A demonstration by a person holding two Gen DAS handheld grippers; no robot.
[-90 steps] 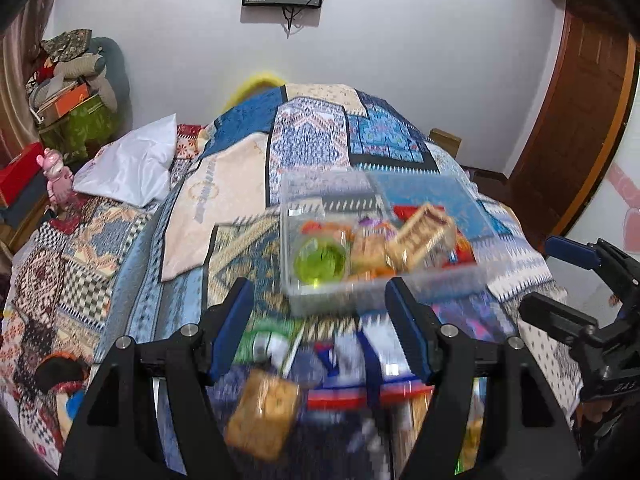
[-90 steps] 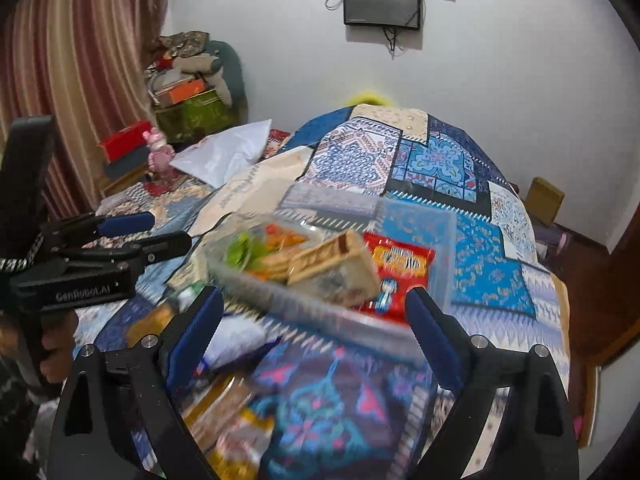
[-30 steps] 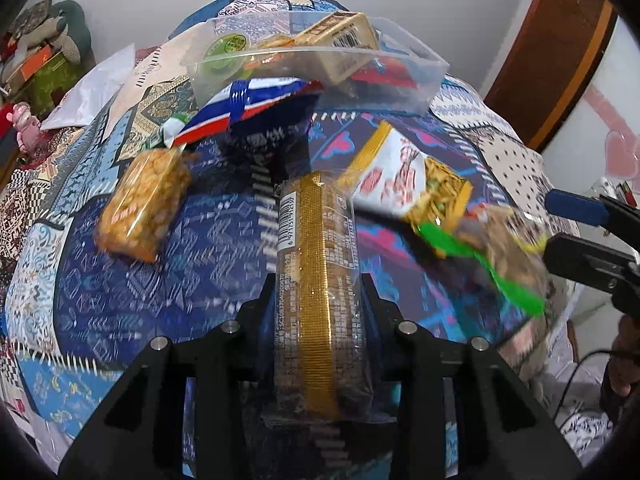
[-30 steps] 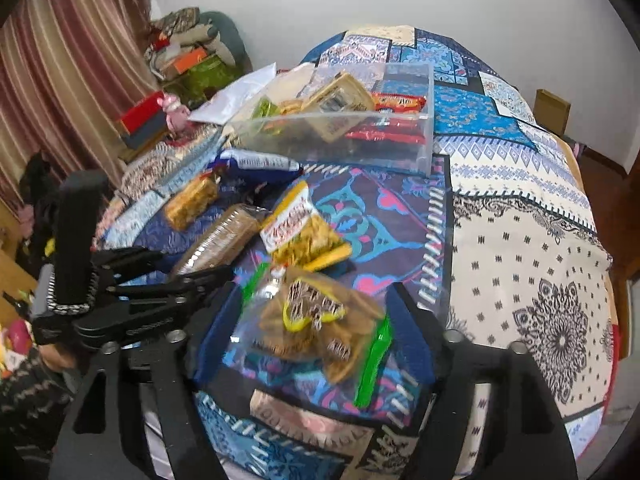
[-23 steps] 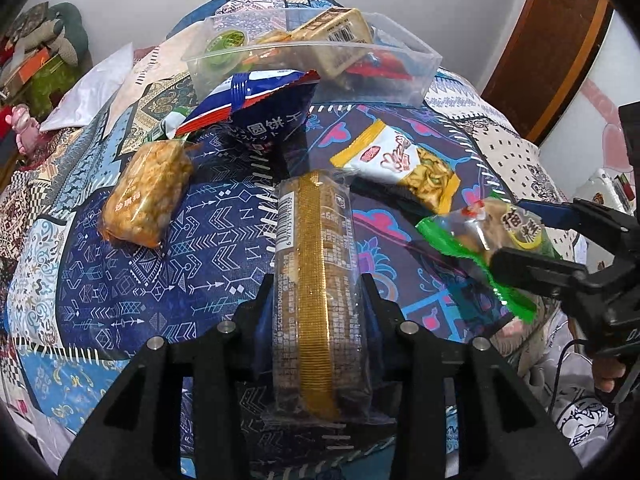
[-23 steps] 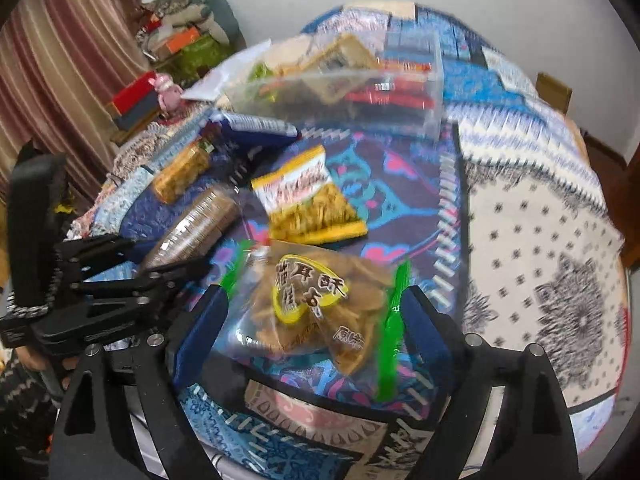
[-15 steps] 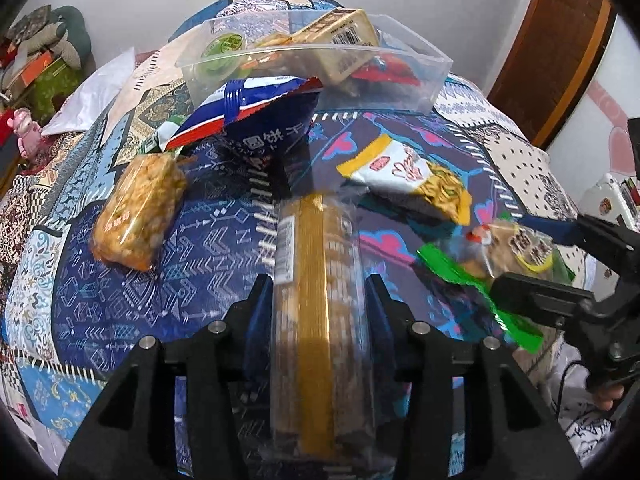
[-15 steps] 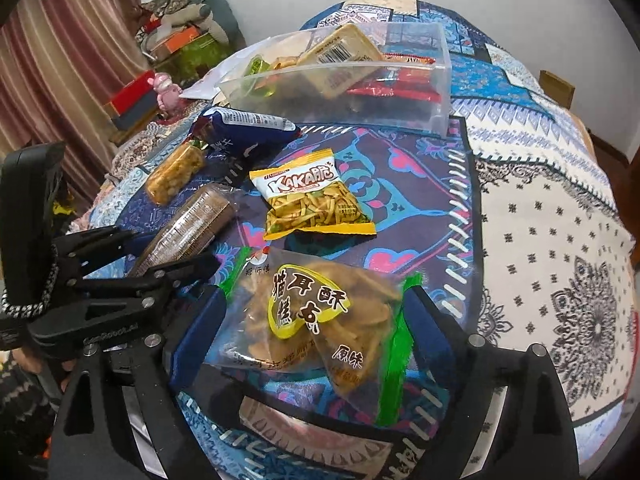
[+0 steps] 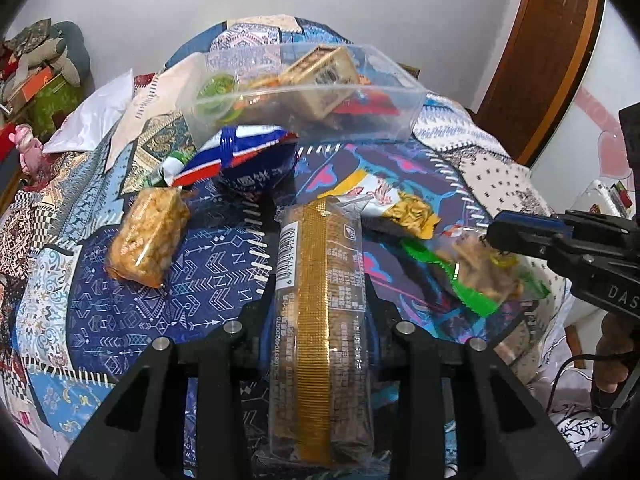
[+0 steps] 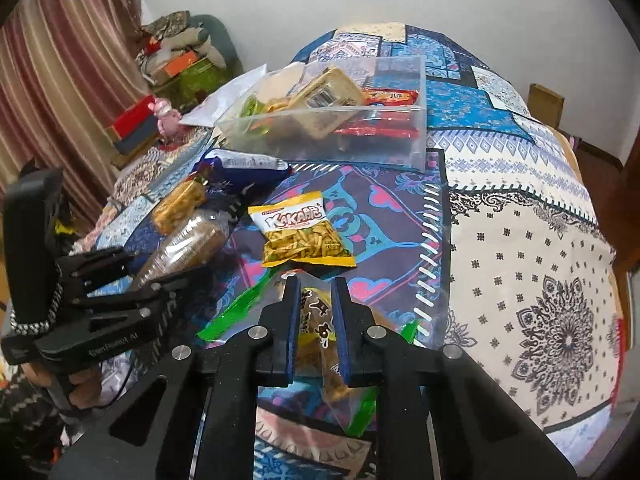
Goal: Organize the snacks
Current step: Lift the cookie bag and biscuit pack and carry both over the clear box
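Note:
My left gripper (image 9: 320, 300) is shut on a long gold-striped biscuit pack (image 9: 320, 312) and holds it above the bed. My right gripper (image 10: 314, 292) is shut on a clear green-edged bag of fried snacks (image 10: 320, 344); it also shows in the left wrist view (image 9: 480, 268). A clear plastic bin (image 9: 296, 88) with several snacks stands further back on the bed (image 10: 340, 120). A yellow Kakapo bag (image 10: 304, 232), a blue chip bag (image 9: 248, 156) and an orange peanut-snack pack (image 9: 148, 236) lie on the quilt.
The patchwork quilt (image 10: 520, 240) covers the bed. A white pillow (image 9: 92, 120) and piled clutter (image 10: 176, 60) lie at the far left. A wooden door (image 9: 540, 60) stands at the right. A curtain (image 10: 60, 60) hangs at the left.
My right gripper has shut on the green-edged snack bag, which it straddled open before. My left gripper keeps hold of the biscuit pack and has lifted it slightly.

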